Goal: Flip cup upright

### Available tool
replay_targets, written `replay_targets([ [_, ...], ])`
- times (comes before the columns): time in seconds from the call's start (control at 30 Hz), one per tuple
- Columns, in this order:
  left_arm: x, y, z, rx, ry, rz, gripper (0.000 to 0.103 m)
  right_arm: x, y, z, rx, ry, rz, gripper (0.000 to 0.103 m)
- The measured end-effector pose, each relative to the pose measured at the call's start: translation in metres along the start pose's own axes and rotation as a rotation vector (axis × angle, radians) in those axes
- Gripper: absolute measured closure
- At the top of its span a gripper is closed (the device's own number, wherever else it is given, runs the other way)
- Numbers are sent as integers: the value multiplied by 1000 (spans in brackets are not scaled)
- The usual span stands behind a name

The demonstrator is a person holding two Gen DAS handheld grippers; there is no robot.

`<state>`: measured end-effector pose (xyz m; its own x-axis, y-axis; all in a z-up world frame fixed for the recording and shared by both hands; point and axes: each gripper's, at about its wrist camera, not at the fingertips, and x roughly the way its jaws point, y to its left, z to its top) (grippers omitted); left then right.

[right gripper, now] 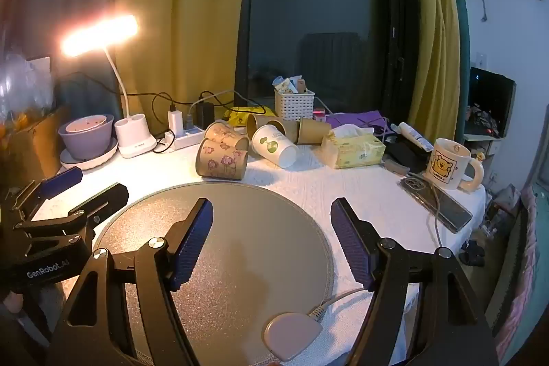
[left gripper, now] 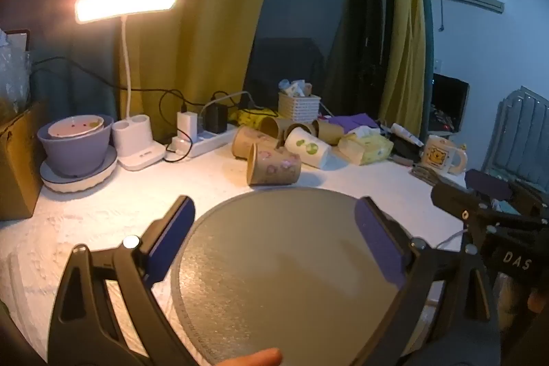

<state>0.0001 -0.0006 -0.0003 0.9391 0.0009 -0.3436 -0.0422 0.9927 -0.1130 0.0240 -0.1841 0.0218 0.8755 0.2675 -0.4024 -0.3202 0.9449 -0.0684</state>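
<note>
Several paper cups lie on their sides at the back of the white table. The nearest is a brown cup with pink flowers [left gripper: 273,167] [right gripper: 221,164], just beyond a round grey mat [left gripper: 288,266] [right gripper: 240,263]. A white cup with green dots [left gripper: 307,148] [right gripper: 274,145] lies to its right. My left gripper [left gripper: 274,239] is open and empty over the mat. My right gripper [right gripper: 271,242] is open and empty over the mat. The right gripper also shows at the right edge of the left wrist view [left gripper: 480,204], and the left gripper shows at the left edge of the right wrist view [right gripper: 82,191].
A lit desk lamp [left gripper: 127,2] [right gripper: 99,35], purple bowl [left gripper: 75,143], power strip [left gripper: 202,139], white basket [right gripper: 294,105], tissue pack [right gripper: 353,148], bear mug [right gripper: 449,165] and phone [right gripper: 435,203] ring the table. A white cabled puck [right gripper: 291,333] lies on the mat's near edge.
</note>
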Motion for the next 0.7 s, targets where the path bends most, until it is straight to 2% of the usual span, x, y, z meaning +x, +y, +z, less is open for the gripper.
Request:
replay_targets([
  [0.37, 1, 6, -4, -23, 1, -1, 8, 4, 4, 0, -1, 4, -2, 29],
  [0.7, -6, 1, 2, 7, -20, -27, 8, -1, -2, 0, -2, 3, -2, 29],
])
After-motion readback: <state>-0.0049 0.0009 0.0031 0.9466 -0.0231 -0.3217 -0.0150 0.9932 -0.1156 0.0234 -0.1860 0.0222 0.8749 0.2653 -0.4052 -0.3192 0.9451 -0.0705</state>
